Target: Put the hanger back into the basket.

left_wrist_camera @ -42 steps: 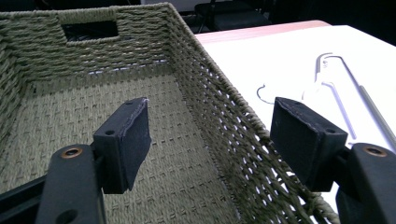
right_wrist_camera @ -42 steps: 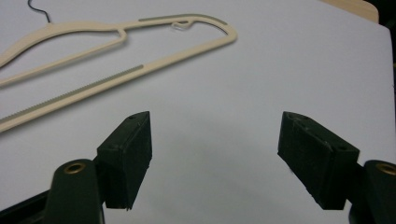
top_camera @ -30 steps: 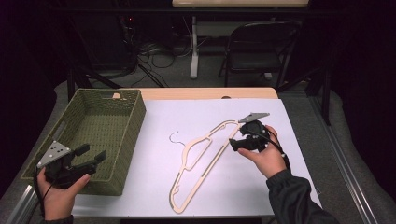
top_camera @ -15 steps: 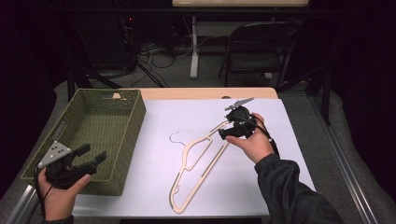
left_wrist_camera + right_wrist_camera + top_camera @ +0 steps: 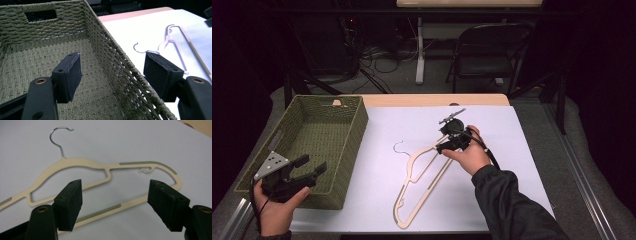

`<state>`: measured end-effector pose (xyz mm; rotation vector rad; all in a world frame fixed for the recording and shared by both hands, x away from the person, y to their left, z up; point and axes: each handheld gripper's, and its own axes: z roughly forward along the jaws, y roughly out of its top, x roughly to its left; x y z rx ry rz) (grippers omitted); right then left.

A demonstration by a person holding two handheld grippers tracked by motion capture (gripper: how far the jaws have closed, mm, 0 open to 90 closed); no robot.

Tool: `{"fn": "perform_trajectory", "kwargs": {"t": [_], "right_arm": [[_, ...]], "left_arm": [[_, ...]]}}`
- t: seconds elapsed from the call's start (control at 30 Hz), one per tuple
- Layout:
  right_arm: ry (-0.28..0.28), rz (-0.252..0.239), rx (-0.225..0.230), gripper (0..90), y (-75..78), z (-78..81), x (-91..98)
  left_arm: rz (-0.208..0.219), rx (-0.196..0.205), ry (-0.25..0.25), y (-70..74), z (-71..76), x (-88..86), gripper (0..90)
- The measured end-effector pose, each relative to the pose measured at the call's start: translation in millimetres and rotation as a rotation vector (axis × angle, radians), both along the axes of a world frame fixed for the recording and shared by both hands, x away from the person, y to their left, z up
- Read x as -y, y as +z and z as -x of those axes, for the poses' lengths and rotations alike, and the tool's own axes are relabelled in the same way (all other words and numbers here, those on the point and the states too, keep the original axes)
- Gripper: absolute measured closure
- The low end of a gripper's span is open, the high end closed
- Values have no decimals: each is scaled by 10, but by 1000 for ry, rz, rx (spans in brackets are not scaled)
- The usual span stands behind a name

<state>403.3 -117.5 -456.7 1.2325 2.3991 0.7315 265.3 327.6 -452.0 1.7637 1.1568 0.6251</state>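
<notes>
A cream hanger [image 5: 411, 161] with a metal hook lies flat on the white sheet, its hook toward the green woven basket [image 5: 357, 130]. My right gripper [image 5: 443, 140] hovers over the hanger's far shoulder, open. In the right gripper view its jaws [image 5: 116, 187] straddle the hanger [image 5: 75, 162] and its lower bar from above, pads apart from it. My left gripper [image 5: 312, 165] is held open at the basket's near left corner. In the left gripper view the basket wall [image 5: 120, 62] runs between the open jaws of my left gripper [image 5: 113, 60], and the hanger [image 5: 165, 40] lies beyond.
The white sheet [image 5: 512, 150] covers most of the wooden table [image 5: 437, 100]. A folding chair [image 5: 489, 50] and floor cables stand behind the table's far edge. Dark drapes surround the area.
My right hand has carried its gripper leftward over the hanger's shoulder and turned it. The left hand and the hanger have stayed in place.
</notes>
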Motion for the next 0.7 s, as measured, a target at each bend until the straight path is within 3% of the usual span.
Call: {"fn": "perform_trajectory", "kwargs": {"t": [0.03,0.1,0.17,0.2,0.23,0.3,0.37,0.43,0.5,0.63,0.7], "right_arm": [[7,28,-22,276,-52,-5,-64],[11,8,-9,277,-106,-15,-95],[12,3,-24,282,-167,-29,-142],[9,4,-40,292,-186,-33,-159],[10,4,-85,297,-238,-47,-189],[11,2,-85,297,-275,-53,-207],[12,11,-123,297,-313,-56,-231],[-8,-9,-129,297,-385,-48,-269],[21,-14,-113,296,-456,-64,-283],[-2,-5,-159,296,-508,-53,-304],[15,-1,-171,296,-536,-70,-276]], "left_arm": [[0,0,0,-1,0,0,304],[0,-2,1,-6,-3,-1,304],[0,-3,0,-12,-6,0,305],[-1,-4,-1,-13,-7,0,305],[-2,-6,-1,-16,-9,2,305],[-2,-6,-2,-17,-10,3,305],[-3,-6,-1,-17,-10,6,305],[-3,-7,-1,-16,-11,8,305],[-2,-7,1,-18,-10,18,304],[-6,-7,-17,-12,-9,65,306],[-9,-3,-28,-2,-5,101,308]]}}
